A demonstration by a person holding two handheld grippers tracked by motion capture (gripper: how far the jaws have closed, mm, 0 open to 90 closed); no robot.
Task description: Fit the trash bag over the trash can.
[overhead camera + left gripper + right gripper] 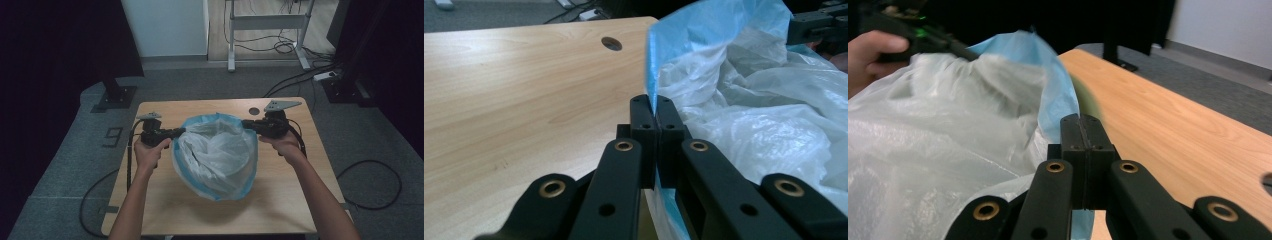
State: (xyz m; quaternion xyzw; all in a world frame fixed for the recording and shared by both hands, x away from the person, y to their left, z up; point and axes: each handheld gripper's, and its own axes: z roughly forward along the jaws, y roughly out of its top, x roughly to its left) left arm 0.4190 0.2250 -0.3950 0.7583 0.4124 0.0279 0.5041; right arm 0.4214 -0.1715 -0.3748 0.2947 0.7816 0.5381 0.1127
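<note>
Bag (216, 155) contents hidden by crumpled plastic; can't tell what's inside.

A light wooden table (280, 210) is set on grey carpet (60, 170). Dark curtains (60, 45) are hung at both sides, a white-framed desk (267, 22) stands beyond, and black cables (372, 185) are strewn about.

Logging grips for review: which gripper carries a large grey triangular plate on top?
The right gripper, pinching the blue bag's rim beside the table's hole; the left gripper's top piece looks smaller.
</note>
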